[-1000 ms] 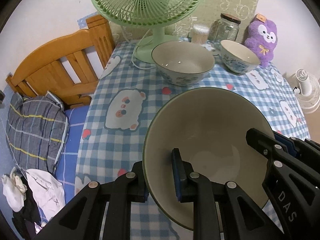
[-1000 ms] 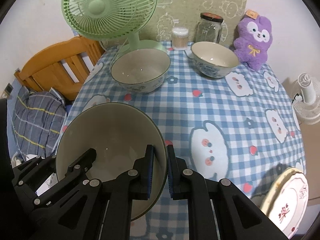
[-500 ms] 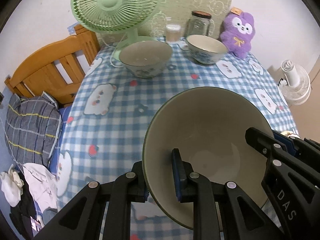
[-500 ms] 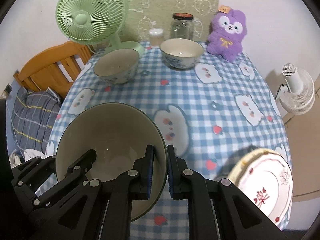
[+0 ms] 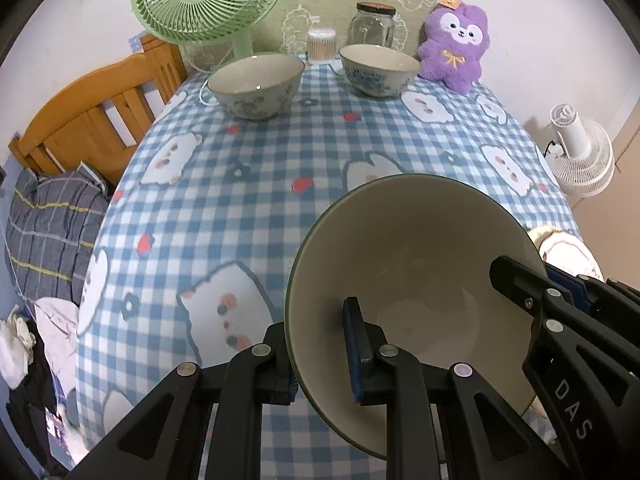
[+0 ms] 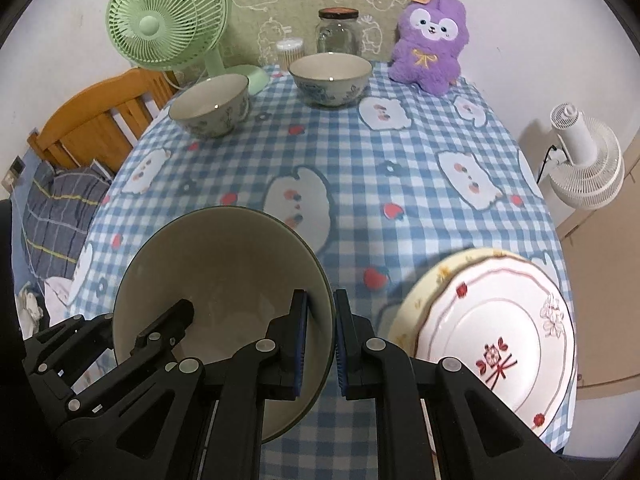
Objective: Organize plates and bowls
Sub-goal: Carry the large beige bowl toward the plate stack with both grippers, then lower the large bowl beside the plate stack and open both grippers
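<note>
A large cream bowl with a dark green rim (image 5: 416, 264) (image 6: 224, 276) is held above the near end of the table by both grippers. My left gripper (image 5: 320, 348) is shut on its left rim. My right gripper (image 6: 320, 336) is shut on its right rim and also shows at the right of the left wrist view (image 5: 560, 300). Two patterned bowls (image 5: 256, 84) (image 5: 378, 68) stand at the far end; they also show in the right wrist view (image 6: 210, 104) (image 6: 330, 78). A white floral plate (image 6: 492, 340) lies at the near right.
A blue checked cloth (image 6: 400, 168) covers the table. At the back stand a green fan (image 6: 164, 16), a glass jar (image 6: 338, 32), a swab box (image 6: 290, 52) and a purple plush (image 6: 430, 44). A wooden bed frame (image 5: 96, 120) is left, a white fan (image 6: 584, 164) right.
Both grippers have pulled back toward the near edge with the large bowl. The two far bowls look smaller and farther. The floral plate has come much further into the right wrist view.
</note>
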A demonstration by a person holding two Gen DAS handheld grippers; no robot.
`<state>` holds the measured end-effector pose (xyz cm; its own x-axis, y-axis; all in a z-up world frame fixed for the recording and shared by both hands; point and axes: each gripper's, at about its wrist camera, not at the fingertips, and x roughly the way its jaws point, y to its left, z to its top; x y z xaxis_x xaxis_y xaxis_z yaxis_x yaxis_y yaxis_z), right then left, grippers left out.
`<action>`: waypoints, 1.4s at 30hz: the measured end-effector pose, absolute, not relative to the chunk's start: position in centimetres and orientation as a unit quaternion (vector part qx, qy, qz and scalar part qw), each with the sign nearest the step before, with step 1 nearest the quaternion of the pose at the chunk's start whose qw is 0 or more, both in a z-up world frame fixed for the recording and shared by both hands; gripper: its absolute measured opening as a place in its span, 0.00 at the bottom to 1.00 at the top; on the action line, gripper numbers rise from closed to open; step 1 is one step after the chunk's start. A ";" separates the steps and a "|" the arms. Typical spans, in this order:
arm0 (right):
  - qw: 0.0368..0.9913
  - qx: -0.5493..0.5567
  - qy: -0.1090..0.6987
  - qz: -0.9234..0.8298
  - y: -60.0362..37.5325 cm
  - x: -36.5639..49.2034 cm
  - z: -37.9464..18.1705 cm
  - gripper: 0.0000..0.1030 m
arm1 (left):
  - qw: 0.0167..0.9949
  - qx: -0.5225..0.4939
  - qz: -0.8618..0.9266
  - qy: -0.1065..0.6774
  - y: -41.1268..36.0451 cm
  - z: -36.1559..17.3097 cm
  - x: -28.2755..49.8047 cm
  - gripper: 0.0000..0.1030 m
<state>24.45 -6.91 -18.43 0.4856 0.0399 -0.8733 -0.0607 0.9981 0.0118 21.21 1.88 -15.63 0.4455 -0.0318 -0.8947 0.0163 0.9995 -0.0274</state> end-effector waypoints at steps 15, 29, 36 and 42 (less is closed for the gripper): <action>0.849 -0.014 0.527 0.036 -7.1 21.8 -21.2 0.15 | 0.838 -0.007 -0.004 0.545 1.3 -18.1 18.3 0.16; 0.845 -0.019 0.533 0.023 -6.5 21.4 -22.3 0.16 | 0.840 -0.002 -0.007 0.542 1.6 -18.9 17.6 0.16; 0.844 -0.024 0.535 0.021 -6.4 21.4 -22.3 0.20 | 0.834 -0.009 -0.024 0.551 1.2 -19.0 17.7 0.33; 0.855 -0.012 0.519 0.024 -6.4 21.4 -21.5 0.63 | 0.838 -0.011 -0.028 0.545 1.0 -18.5 18.0 0.55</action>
